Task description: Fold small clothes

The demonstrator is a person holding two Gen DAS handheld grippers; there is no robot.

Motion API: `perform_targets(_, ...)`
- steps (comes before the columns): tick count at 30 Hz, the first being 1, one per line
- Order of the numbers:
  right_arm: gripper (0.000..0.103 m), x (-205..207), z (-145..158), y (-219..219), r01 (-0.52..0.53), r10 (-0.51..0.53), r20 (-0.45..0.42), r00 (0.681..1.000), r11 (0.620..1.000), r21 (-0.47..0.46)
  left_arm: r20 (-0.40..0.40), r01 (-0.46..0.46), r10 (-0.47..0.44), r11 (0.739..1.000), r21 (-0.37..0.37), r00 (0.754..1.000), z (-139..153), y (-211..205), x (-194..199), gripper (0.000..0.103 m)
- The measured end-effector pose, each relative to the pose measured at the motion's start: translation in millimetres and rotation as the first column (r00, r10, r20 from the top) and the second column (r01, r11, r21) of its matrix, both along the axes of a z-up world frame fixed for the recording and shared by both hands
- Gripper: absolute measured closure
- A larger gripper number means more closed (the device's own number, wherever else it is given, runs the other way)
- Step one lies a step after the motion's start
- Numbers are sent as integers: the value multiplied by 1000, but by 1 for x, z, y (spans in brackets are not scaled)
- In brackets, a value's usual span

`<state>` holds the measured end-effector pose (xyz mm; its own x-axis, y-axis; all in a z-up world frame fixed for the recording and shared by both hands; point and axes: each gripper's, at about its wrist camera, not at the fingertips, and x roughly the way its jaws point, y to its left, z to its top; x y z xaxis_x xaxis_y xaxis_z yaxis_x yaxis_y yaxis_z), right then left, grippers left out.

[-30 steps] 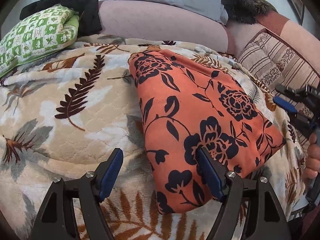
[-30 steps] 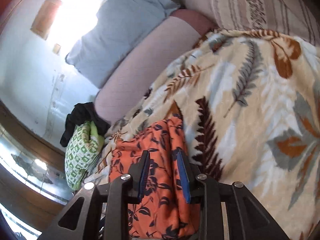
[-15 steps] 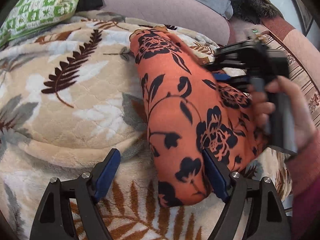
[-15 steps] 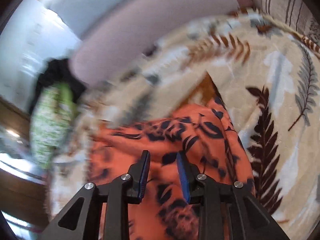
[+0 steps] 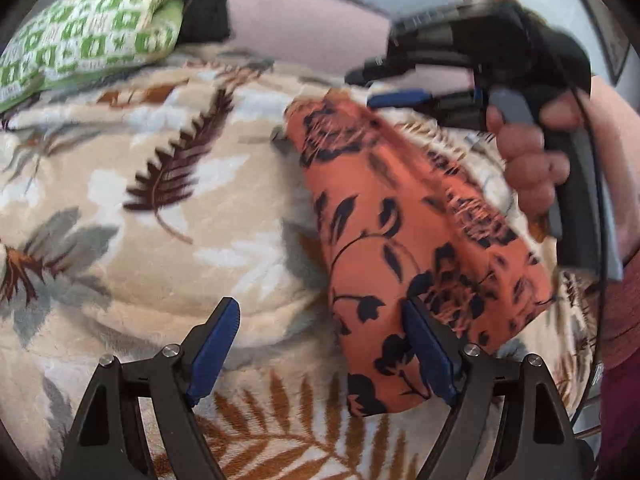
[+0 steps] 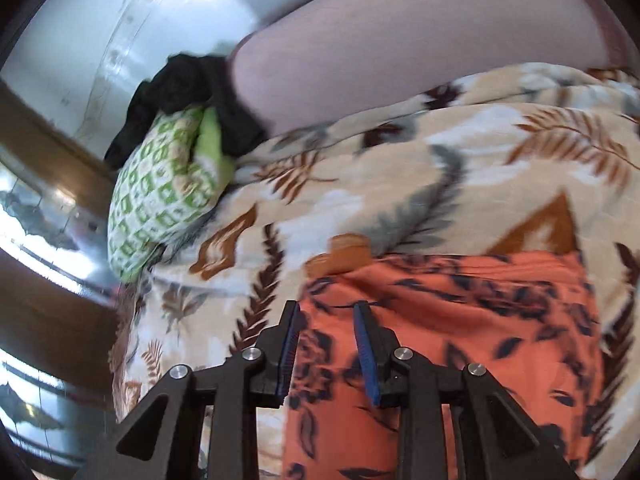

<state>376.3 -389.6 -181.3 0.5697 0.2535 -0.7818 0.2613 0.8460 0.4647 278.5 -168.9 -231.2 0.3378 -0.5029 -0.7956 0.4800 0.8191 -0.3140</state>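
Note:
An orange garment with black flowers (image 5: 400, 240) lies folded in a long strip on the leaf-print blanket (image 5: 160, 220). My left gripper (image 5: 320, 344) is open wide, low over the blanket at the garment's near end, its right finger over the cloth. My right gripper (image 6: 326, 344) is open by a narrow gap, hovering over the garment's far end (image 6: 460, 320) and holding nothing. It also shows in the left wrist view (image 5: 396, 88), held in a hand above the far end.
A green-and-white checked cushion (image 5: 80, 36) and black clothing (image 5: 200, 4) lie at the far left. A pink bolster (image 6: 400, 60) runs along the back of the blanket. A wall and wooden frame are to the left in the right wrist view.
My right gripper has swung from the garment's right side up to its far end, turning leftward. The left gripper has stayed at the near end, shifting slightly.

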Motion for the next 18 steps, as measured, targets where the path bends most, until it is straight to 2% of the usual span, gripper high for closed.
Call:
perform_targets(2, 72, 20, -19, 8, -13, 12, -61, 998, 1000, -13, -67, -21, 18, 999, -38, 998, -9, 4, 6, 17)
perform_targets(4, 72, 35, -51, 9, 3, -10, -151, 988, 999, -42, -57, -17, 15, 999, -32, 998, -10, 4, 6, 17)
perform_targets(5, 72, 42, -65, 9, 7, -18, -168, 986, 998, -65, -46, -2, 2, 1000, -11, 999, -11, 1, 5, 17)
perform_targets(6, 72, 43, -68, 9, 13, -21, -135, 991, 998, -57, -28, 14, -14, 1000, 12, 999, -12, -3, 2, 17)
perform_targets(7, 72, 40, -64, 7, 31, -36, -98, 995, 998, -53, -13, 24, -24, 999, 25, 1000, -11, -4, -1, 17)
perform_targets(9, 72, 34, -59, 4, 66, -67, -79, 995, 998, -23, -9, 36, -36, 999, 26, 999, -9, -5, -2, 17)
perform_targets(13, 72, -5, -32, -16, 130, -132, 18, 991, 989, 70, -34, 16, -18, 999, -38, 999, -4, 8, 1, 17)
perform_targets(18, 72, -84, 15, -37, 156, -153, 127, 980, 988, -10, 50, -21, 26, 995, -96, 998, 18, 17, 3, 17)
